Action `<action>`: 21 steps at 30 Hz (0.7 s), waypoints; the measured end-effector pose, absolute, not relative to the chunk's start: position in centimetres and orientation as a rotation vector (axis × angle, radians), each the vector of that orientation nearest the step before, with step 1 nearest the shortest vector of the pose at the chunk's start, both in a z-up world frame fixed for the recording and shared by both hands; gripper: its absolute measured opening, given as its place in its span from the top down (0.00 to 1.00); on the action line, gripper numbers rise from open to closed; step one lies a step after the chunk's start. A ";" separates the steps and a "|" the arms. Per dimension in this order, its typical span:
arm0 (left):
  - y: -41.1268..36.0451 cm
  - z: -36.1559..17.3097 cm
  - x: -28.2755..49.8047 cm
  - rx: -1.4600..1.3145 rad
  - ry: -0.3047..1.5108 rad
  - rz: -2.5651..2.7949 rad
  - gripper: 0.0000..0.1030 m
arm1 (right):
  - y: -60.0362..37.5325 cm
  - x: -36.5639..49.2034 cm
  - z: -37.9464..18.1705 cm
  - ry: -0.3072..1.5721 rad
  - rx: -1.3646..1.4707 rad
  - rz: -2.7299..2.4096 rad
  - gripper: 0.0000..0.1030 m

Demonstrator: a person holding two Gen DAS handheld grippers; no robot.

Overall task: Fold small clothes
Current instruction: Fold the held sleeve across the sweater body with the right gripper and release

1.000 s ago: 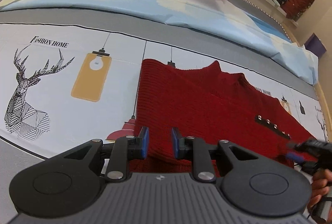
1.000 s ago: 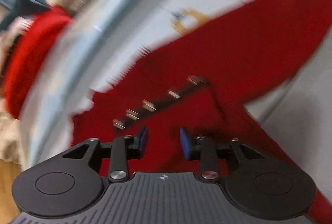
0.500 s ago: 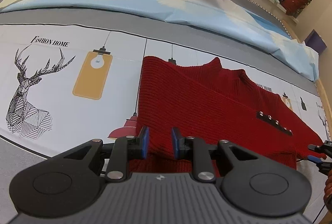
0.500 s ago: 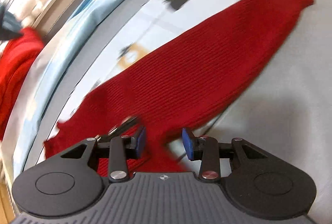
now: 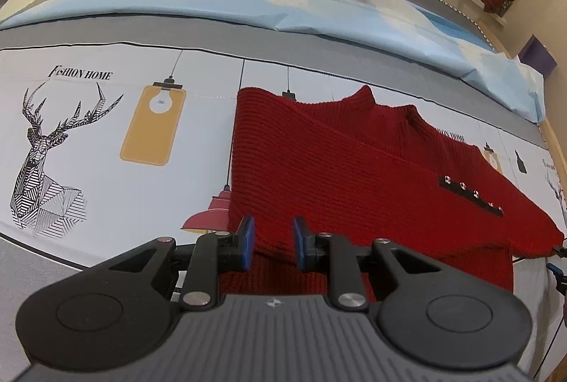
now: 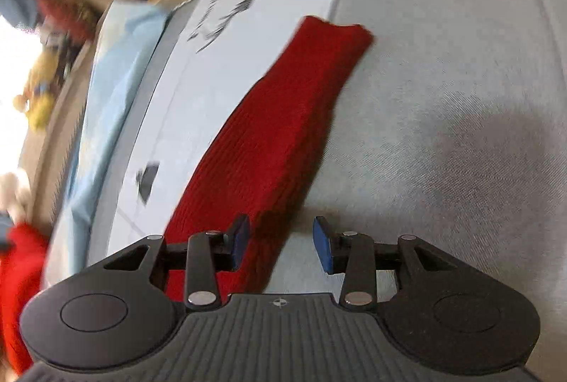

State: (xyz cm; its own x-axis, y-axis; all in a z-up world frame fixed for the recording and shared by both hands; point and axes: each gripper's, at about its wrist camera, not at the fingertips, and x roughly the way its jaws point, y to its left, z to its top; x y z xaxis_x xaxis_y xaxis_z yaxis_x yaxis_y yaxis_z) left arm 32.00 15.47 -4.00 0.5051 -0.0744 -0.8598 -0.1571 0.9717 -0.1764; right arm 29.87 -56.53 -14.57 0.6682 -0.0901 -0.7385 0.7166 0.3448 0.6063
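On the printed bedsheet [image 5: 106, 141] I see the dark red ribbed knit sweater [image 5: 354, 169], collar away from me, its unfolded sleeve [image 6: 283, 119] stretching outward. My left gripper [image 5: 271, 243] hovers narrow and empty over the hem; the right gripper [image 6: 280, 242], just widening, holds nothing. Grabbing mid-sleeve could bunch the fold.

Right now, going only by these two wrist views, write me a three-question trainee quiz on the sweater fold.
1. True or false: the sleeve in the right wrist view is folded across the red sweater's chest.
2. Which is wider open: the left gripper or the right gripper?
3. What decorates the dark strip on the sweater: A studs, B a zip, C a bow?

Key: 1 false, it lies stretched out on the bedsheet. 2 the right gripper. 3 A.
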 end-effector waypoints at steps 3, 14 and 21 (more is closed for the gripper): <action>15.4 -4.2 32.0 -0.240 1.047 0.048 0.77 | -57.1 29.6 -14.7 0.621 1.119 -0.586 0.59; 17.4 -3.5 31.8 -0.281 1.041 0.064 0.77 | -52.2 32.2 -9.2 0.472 0.700 -0.683 0.86; 19.4 -1.9 31.7 -0.344 1.007 0.086 0.77 | -34.0 34.7 1.2 0.253 0.216 -0.254 0.87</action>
